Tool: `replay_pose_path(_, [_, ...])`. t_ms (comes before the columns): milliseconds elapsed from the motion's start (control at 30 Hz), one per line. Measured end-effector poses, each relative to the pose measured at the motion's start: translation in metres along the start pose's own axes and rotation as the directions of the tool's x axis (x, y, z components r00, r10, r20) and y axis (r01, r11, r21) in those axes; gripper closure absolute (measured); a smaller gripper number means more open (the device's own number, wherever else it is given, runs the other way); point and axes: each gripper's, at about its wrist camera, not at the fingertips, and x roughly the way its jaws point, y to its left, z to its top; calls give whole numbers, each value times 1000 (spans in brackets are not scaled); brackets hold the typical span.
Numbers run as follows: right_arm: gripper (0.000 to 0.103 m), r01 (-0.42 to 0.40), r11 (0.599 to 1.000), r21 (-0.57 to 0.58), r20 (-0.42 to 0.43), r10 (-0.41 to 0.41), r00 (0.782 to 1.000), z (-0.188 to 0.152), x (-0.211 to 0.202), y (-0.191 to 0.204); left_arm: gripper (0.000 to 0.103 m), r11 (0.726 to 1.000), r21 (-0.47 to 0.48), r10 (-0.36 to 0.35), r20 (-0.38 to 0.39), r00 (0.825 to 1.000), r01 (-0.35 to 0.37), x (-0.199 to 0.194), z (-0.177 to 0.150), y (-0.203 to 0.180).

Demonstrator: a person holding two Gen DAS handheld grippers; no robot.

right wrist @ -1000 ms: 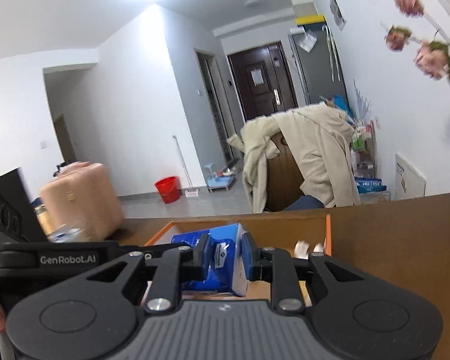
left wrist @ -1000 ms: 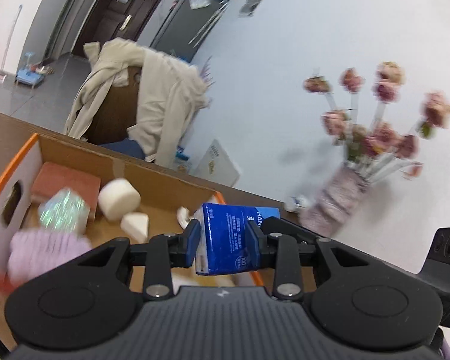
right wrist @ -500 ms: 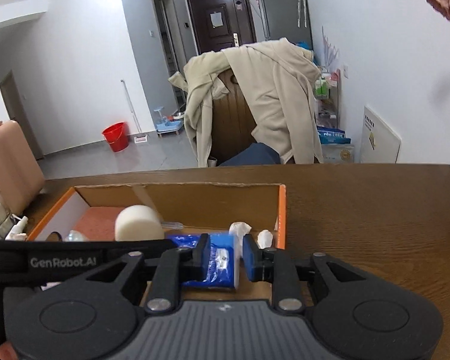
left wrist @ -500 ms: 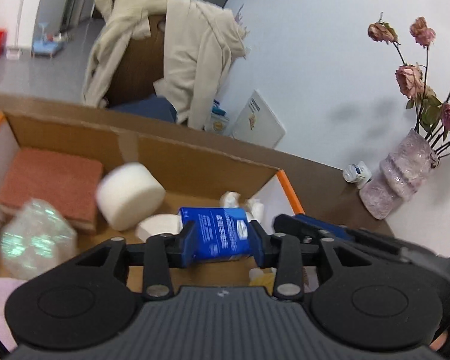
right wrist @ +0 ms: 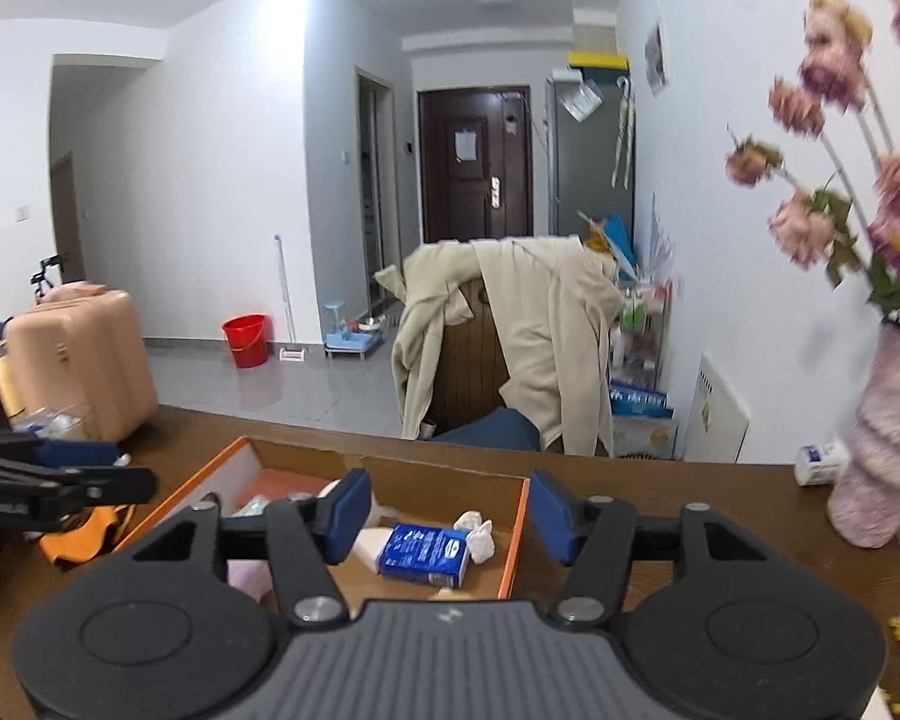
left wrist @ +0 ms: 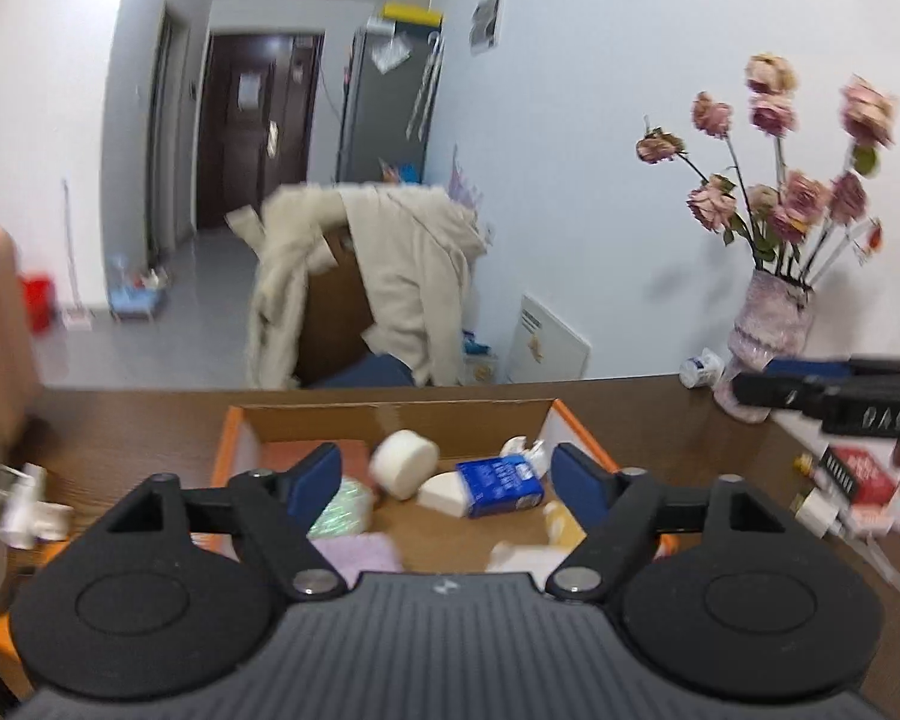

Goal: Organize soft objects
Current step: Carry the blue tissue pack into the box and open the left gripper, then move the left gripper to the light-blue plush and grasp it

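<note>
A blue tissue pack (left wrist: 498, 486) (right wrist: 426, 552) lies flat inside the orange-rimmed cardboard box (left wrist: 582, 432) (right wrist: 516, 540), free of both grippers. My left gripper (left wrist: 447, 477) hovers above the box's near side with its jaws opening and nothing between them. My right gripper (right wrist: 450, 513) is also over the near side, its jaws opening and empty. Around the pack lie a white foam cylinder (left wrist: 405, 468), a white wedge (left wrist: 444, 492), crumpled tissue (left wrist: 525, 450) (right wrist: 474, 531), a shimmering green bundle (left wrist: 342, 507) and a pink knit piece (left wrist: 360, 552).
A pink vase of dried roses (left wrist: 768, 336) (right wrist: 882, 468) and a small white bottle (left wrist: 699, 367) stand at the table's far right. A chair draped with a beige coat (right wrist: 540, 348) is behind the table. A red book (left wrist: 858, 474) lies right, and orange cloth (right wrist: 84, 531) lies left of the box.
Both grippers let go of the blue tissue pack, which now rests in the box. Their jaws spread wide, and both pulled back and up from it.
</note>
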Motion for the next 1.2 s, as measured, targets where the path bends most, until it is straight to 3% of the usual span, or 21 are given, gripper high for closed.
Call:
replay_pose_path(167, [30, -37, 998, -45, 59, 40, 997, -32, -60, 22, 8, 997, 25, 65, 79, 995, -67, -71, -43, -5])
replay_pose_path(400, [27, -124, 985, -122, 112, 138, 984, -105, -125, 59, 1, 989, -1, 143, 178, 974, -146, -143, -121, -23])
replay_pose_path(733, [18, -126, 986, -111, 158, 143, 977, -214, -192, 83, 0, 972, -49, 236, 189, 953, -231, -207, -224, -55])
replay_pose_path(933, [17, -148, 989, -12, 133, 149, 980, -254, -217, 80, 0, 978, -38, 209, 178, 962, -205, -222, -240, -66])
replay_pose_path(1200, [17, -110, 994, 18, 104, 108, 989, -257, -208, 70, 0, 979, -46, 206, 160, 965, -201, -211, -239, -68])
